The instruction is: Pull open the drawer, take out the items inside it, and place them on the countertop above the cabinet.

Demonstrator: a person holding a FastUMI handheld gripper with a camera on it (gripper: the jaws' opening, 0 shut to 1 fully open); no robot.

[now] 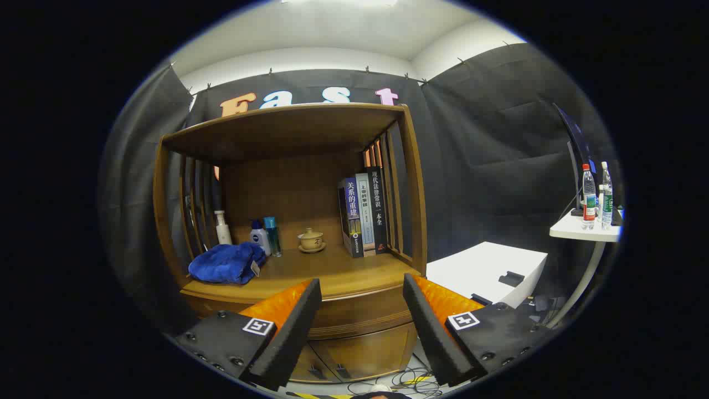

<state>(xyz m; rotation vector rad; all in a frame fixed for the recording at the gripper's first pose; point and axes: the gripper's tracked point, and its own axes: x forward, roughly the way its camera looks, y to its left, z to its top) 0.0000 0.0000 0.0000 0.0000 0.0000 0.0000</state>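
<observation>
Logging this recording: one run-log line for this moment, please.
phase: approach | gripper: open, holding nothing | drawer: closed, just beyond fingers | countertop: blue cloth, teacup, books

- Your gripper (363, 291) was held up in the air, level and facing forward, with nothing between its fingers.
- Its two fingers (299, 321) stood wide apart, the jaws spread open and the inner pads facing each other across a broad gap.
- The fingers reached forward symmetrically, angling slightly inward toward their tips.
- Neither finger touched anything; both tips hung free.
- Each finger's base carried a small square marker on its upper face, both plainly visible to you.
- No tilt or roll showed: both fingers sat at about the same height.
</observation>
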